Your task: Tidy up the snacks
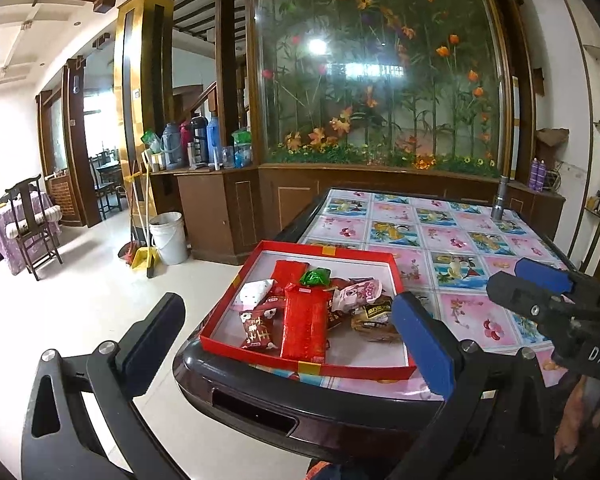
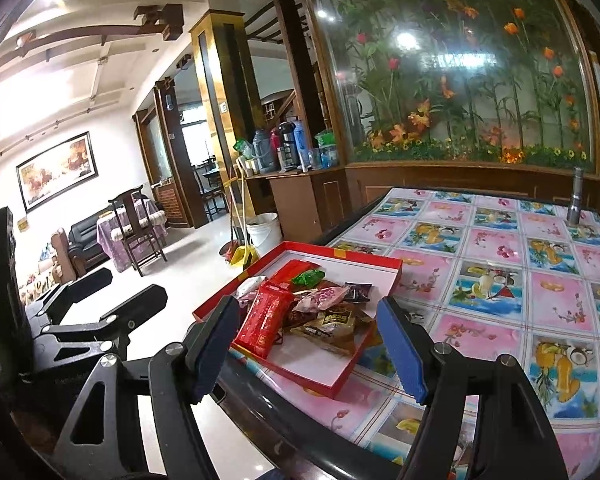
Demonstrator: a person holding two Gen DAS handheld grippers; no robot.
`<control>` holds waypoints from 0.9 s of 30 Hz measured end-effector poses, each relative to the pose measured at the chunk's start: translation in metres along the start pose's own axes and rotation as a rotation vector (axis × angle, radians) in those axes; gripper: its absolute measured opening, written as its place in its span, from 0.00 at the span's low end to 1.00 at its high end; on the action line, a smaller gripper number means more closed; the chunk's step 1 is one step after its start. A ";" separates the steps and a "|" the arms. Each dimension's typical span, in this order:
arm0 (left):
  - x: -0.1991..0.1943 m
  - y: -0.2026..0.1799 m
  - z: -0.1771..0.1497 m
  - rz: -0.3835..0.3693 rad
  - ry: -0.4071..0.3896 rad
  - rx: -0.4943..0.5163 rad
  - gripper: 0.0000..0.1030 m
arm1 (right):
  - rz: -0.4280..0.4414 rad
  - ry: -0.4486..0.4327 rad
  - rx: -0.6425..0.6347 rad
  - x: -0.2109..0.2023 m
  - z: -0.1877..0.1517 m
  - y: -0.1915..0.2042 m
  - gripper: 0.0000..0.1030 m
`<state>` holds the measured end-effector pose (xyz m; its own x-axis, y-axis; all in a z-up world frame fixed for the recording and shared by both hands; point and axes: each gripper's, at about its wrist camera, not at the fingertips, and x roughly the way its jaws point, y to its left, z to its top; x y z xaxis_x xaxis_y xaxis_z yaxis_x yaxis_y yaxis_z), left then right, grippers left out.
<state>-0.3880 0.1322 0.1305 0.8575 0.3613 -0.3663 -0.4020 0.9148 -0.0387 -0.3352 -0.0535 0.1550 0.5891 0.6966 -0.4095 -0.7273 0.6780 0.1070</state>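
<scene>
Snacks lie heaped in a shallow red box lid (image 1: 342,368) with a white floor, set at the near left corner of a table (image 1: 452,248) covered in a pink and blue fruit-patterned cloth. From where I operate, both grippers hover just short of that corner, angled a little downward.

In the left wrist view, my left gripper (image 1: 288,344) stands spread wide with nothing between its fingers — one finger hangs over the floor beside the table, the other sits in front of the lid's right edge. The right gripper (image 1: 540,280) shows at the far right of this view, over the cloth.

In the right wrist view, my right gripper (image 2: 304,346) is also spread wide and holds nothing; the snack pile appears between its blue-padded fingers but beyond them, untouched.

The pile holds a long red packet (image 1: 306,324) on top, a second red packet (image 1: 288,271) behind it, a small green wrapper (image 1: 315,278), a white dotted packet (image 1: 254,292), a pink and white packet (image 1: 358,294), a dark red packet with white flowers (image 1: 258,326), and a brown packet (image 2: 332,326) nearest the right gripper. They overlap loosely.

A metal flashlight (image 1: 500,200) stands upright at the table's far edge, well apart from the lid.
</scene>
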 end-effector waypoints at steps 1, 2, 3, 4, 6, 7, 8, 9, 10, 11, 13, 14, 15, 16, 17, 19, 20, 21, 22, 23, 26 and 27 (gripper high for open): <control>0.000 0.000 0.000 -0.006 0.003 -0.003 1.00 | -0.001 -0.001 -0.004 0.000 0.000 0.001 0.70; 0.001 0.001 0.000 -0.008 0.005 -0.005 1.00 | -0.001 -0.001 -0.007 -0.001 0.000 0.001 0.70; 0.001 0.002 0.000 -0.012 0.007 -0.007 1.00 | 0.001 0.000 -0.007 0.000 -0.001 0.002 0.71; 0.001 0.002 0.000 -0.016 0.008 -0.008 1.00 | 0.003 0.003 -0.005 0.001 -0.001 0.001 0.71; 0.000 0.002 0.000 -0.020 0.009 -0.008 1.00 | 0.005 0.009 -0.001 0.003 -0.002 0.000 0.71; 0.000 0.002 0.000 -0.022 0.008 -0.008 1.00 | 0.006 0.010 0.000 0.003 -0.002 0.000 0.71; 0.000 0.002 0.000 -0.027 0.008 -0.010 1.00 | 0.008 0.013 0.000 0.004 -0.002 0.000 0.71; 0.001 0.003 0.000 -0.029 0.008 -0.011 1.00 | 0.008 0.014 -0.001 0.004 -0.001 0.000 0.71; 0.001 0.003 0.000 -0.031 0.009 -0.012 1.00 | 0.007 0.013 -0.002 0.004 -0.001 0.001 0.71; 0.001 0.003 0.000 -0.030 0.011 -0.012 1.00 | 0.008 0.010 -0.004 0.004 -0.001 0.002 0.71; 0.001 0.003 -0.001 -0.036 0.012 -0.014 1.00 | 0.011 0.006 -0.004 0.004 -0.001 0.001 0.71; 0.001 0.004 -0.001 -0.037 0.013 -0.017 1.00 | 0.011 0.005 -0.004 0.004 -0.001 0.002 0.71; 0.001 0.004 -0.001 -0.033 0.011 -0.016 1.00 | 0.012 0.005 -0.003 0.004 -0.001 0.002 0.71; 0.001 0.005 0.000 -0.028 0.008 -0.020 1.00 | 0.012 0.007 -0.001 0.004 -0.001 0.002 0.71; 0.001 0.007 0.000 -0.028 0.005 -0.023 1.00 | 0.013 0.008 0.000 0.004 -0.001 0.002 0.71; 0.001 0.010 0.000 -0.026 0.002 -0.029 1.00 | 0.015 0.010 0.000 0.004 0.000 0.003 0.71; 0.001 0.012 0.001 -0.023 0.002 -0.034 1.00 | 0.017 0.012 -0.001 0.005 0.000 0.005 0.71; 0.001 0.013 0.001 -0.023 0.002 -0.037 1.00 | 0.019 0.016 -0.005 0.006 0.001 0.007 0.71; 0.001 0.016 0.001 -0.023 0.001 -0.042 1.00 | 0.021 0.017 -0.007 0.006 0.001 0.007 0.71; 0.002 0.017 0.002 -0.022 0.001 -0.045 1.00 | 0.024 0.018 -0.011 0.007 0.001 0.010 0.71; 0.003 0.019 0.001 -0.027 0.009 -0.044 1.00 | 0.029 0.028 -0.026 0.011 0.002 0.016 0.71; 0.004 0.020 0.001 -0.027 0.011 -0.045 1.00 | 0.030 0.030 -0.029 0.012 0.002 0.017 0.71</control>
<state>-0.3926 0.1518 0.1292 0.8648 0.3340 -0.3750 -0.3926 0.9153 -0.0902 -0.3398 -0.0332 0.1538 0.5563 0.7092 -0.4331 -0.7548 0.6493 0.0937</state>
